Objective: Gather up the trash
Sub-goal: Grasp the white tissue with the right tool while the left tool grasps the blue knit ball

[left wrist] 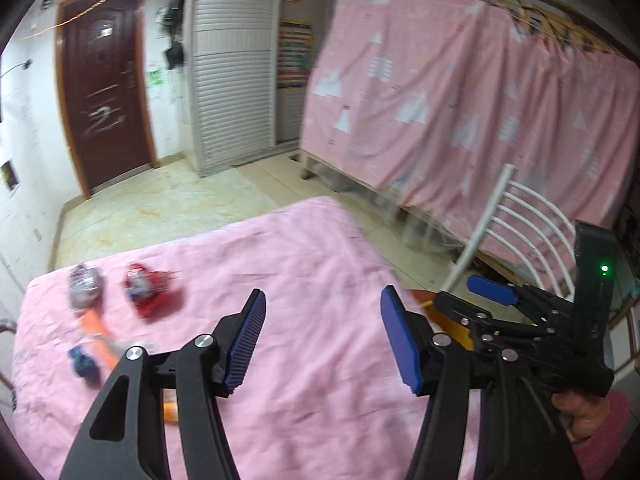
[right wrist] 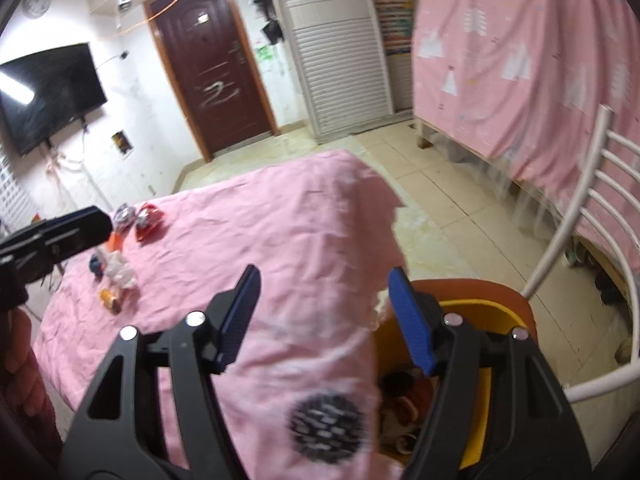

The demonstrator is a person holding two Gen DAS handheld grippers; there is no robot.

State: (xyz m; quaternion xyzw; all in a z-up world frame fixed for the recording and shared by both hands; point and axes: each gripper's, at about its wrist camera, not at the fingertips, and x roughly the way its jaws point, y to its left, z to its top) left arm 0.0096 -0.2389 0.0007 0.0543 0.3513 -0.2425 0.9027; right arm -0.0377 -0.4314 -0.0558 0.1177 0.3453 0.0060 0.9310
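Door: white scrawl mid-panel, upper centre, not readable.
Posters: blurred, upper centre.
Black round patch: print illegible.

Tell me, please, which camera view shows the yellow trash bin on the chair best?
The right wrist view: the yellow bin sits on the orange chair seat beside the right gripper, its rim and some trash inside showing. The left wrist view catches only a yellow sliver behind the gripper fingers.

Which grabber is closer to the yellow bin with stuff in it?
Right. The right gripper hangs open at the table's edge, one finger directly over the yellow bin. The left gripper, also open, sits farther left over the pink tablecloth, nearer the red wrapper.
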